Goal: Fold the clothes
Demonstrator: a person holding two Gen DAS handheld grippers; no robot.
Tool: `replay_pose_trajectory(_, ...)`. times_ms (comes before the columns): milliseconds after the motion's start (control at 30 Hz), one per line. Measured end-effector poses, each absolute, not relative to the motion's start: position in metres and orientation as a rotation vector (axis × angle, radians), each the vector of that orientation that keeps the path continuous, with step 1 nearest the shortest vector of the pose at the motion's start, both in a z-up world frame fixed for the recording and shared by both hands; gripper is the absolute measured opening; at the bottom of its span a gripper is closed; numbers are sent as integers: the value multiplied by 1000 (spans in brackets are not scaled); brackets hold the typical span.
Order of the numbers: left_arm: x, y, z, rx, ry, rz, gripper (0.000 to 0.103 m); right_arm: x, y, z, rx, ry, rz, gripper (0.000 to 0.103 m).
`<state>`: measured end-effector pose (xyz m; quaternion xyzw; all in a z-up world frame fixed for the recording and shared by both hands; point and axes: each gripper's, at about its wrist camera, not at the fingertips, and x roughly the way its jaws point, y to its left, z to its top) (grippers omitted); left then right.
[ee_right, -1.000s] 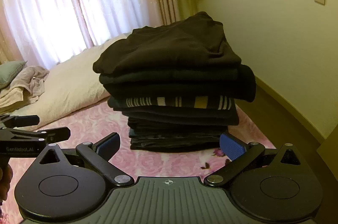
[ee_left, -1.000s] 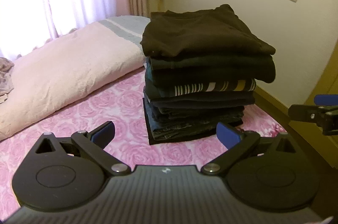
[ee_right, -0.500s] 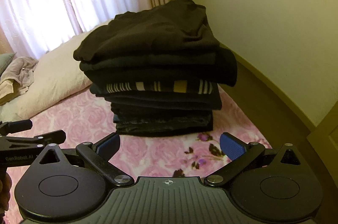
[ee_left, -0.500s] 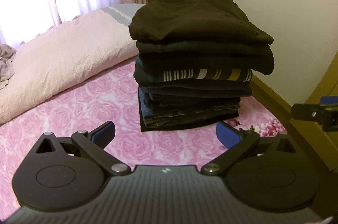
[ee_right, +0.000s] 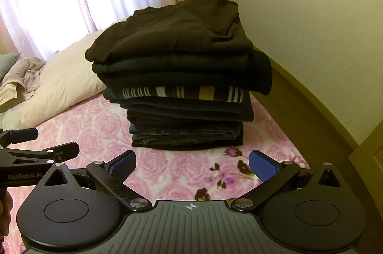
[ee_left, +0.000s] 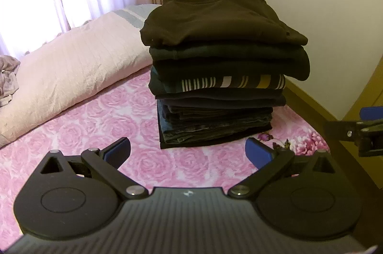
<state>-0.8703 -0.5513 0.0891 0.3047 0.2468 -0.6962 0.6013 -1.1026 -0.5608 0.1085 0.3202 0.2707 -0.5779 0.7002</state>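
While fingers [ee_left: 259, 152] gape, stack [ee_left: 222, 72] nears bedspread [ee_left: 304, 134] edge.

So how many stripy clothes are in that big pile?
1. The stripy one sits about halfway up the pile, under the plain dark layers. Only the folded edges show, so more stripes could be hidden.

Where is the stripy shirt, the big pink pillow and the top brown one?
stripy shirt [ee_right: 184, 94]: right wrist view, folded edge.
pink pillow [ee_left: 71, 76]: left wrist view, middle.
top brown garment [ee_right: 172, 31]: right wrist view, upper face.
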Motion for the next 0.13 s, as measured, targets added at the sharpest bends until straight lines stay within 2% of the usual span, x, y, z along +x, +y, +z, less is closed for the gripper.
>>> replay_pose_trajectory(133, -872, -550, 90, 704, 565, -1614, 101, -1102, -559, 108, 714, 603, -1287, 103)
